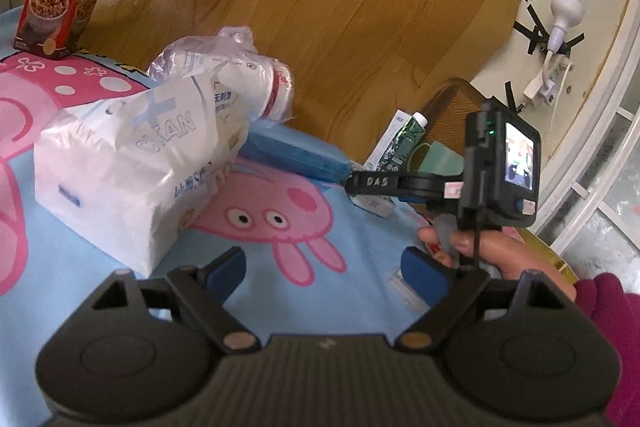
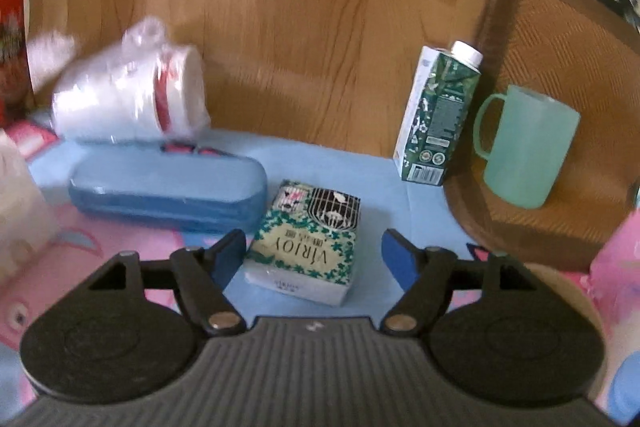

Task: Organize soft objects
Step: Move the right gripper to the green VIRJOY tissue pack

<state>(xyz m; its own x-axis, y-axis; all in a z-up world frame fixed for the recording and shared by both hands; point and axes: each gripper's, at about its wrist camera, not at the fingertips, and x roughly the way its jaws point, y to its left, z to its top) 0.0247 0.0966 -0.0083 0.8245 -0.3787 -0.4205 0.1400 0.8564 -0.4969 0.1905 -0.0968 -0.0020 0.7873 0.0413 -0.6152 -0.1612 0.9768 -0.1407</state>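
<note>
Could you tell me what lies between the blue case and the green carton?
In the right wrist view, only bare blue cloth separates the blue case from the green carton; the tissue pack sits nearer the camera.

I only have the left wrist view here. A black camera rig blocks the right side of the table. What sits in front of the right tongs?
Observer: A small green-and-white tissue pack lies flat between the open right tongs, with neither pad pressing it.
Operator: What stands behind it? I see just a carton top.
Observer: The green drink carton stands upright on the blue cloth, white cap on top.
Operator: And that pale green thing beside it?
Observer: It is a mint green mug, upright on a woven brown chair seat, handle turned toward the carton.
</note>
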